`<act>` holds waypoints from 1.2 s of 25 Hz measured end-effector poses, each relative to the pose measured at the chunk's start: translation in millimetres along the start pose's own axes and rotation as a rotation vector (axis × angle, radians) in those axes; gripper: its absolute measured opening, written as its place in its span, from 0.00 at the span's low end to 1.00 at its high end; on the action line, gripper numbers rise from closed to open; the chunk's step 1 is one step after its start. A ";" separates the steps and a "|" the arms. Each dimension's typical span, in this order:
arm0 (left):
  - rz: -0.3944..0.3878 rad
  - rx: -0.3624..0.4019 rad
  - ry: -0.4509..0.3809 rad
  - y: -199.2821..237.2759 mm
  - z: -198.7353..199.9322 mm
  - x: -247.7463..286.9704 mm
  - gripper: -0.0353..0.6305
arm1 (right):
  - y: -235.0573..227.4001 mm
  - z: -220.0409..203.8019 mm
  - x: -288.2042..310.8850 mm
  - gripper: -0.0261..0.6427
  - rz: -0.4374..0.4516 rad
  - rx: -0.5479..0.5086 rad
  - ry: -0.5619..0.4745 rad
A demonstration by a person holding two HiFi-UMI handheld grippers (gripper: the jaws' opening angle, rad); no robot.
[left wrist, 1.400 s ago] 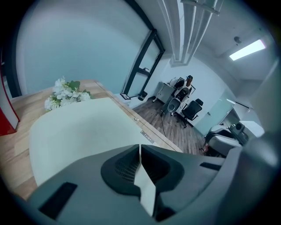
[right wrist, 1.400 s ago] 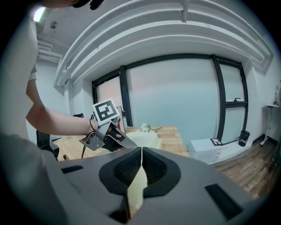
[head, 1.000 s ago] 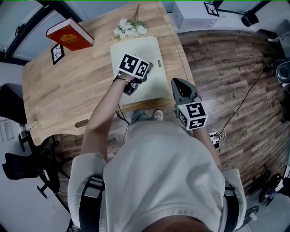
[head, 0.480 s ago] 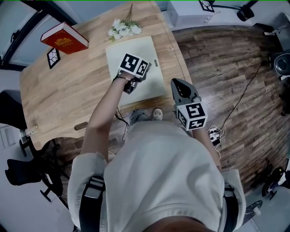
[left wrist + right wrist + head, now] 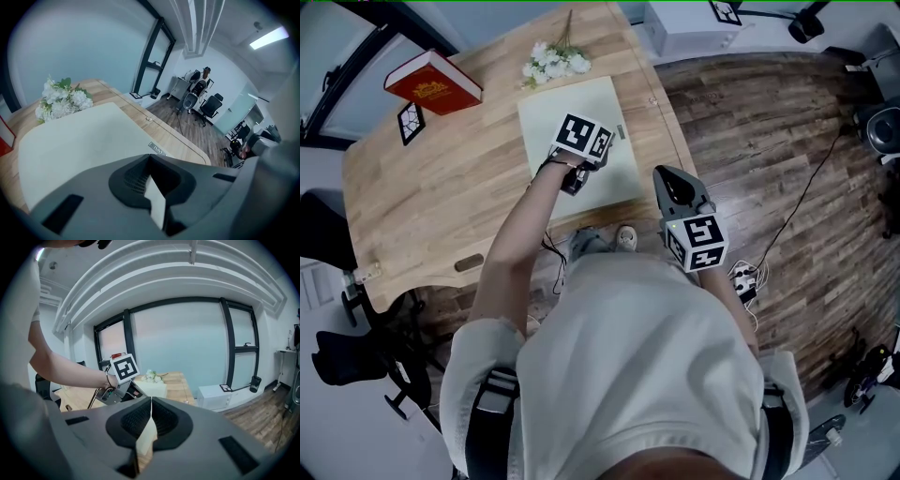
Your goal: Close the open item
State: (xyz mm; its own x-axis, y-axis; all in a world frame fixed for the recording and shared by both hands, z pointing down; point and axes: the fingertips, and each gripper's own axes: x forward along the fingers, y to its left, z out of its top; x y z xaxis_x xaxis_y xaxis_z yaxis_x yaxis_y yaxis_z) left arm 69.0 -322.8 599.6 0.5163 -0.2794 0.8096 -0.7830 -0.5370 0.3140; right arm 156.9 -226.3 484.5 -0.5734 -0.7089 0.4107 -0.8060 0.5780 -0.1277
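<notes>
A pale cream laptop (image 5: 546,117) lies on the wooden table (image 5: 441,197) with its lid flat down. In the left gripper view the lid (image 5: 79,136) fills the foreground. My left gripper (image 5: 602,150) is low over the lid's near right part. Its jaws (image 5: 150,157) are closing the last bit and meet with nothing between them. Whether it touches the lid I cannot tell. My right gripper (image 5: 675,183) is held off the table's near edge, over the floor, shut and empty (image 5: 151,401). From there the laptop (image 5: 152,388) shows behind my left gripper (image 5: 133,391).
White flowers (image 5: 555,61) lie just beyond the laptop. A red book (image 5: 431,82) and a marker card (image 5: 411,120) sit at the table's far left. A white box (image 5: 684,23) stands off the far right corner. Cables (image 5: 797,202) run over the wood floor on the right.
The left gripper has edged slightly farther over the lid. The right gripper has stayed where it was.
</notes>
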 end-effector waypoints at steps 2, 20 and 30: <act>-0.002 -0.004 0.002 0.3 -0.5 1.1 0.09 | -0.1 -0.8 -0.4 0.07 0.005 -0.001 0.002; 0.068 -0.051 -0.006 3.5 -0.2 2.7 0.09 | 15.8 -2.0 -10.6 0.07 0.068 -0.037 0.005; 0.087 -0.006 -0.128 -11.8 -3.2 -21.5 0.09 | 27.0 1.1 -17.5 0.07 0.039 -0.010 -0.024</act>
State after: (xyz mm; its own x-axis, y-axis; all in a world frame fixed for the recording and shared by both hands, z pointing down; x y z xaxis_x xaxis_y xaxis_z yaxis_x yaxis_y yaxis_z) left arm 66.0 -307.9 580.1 0.4859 -0.4239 0.7643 -0.8285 -0.5018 0.2484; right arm 145.0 -198.7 472.8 -0.6081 -0.6950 0.3836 -0.7814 0.6094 -0.1345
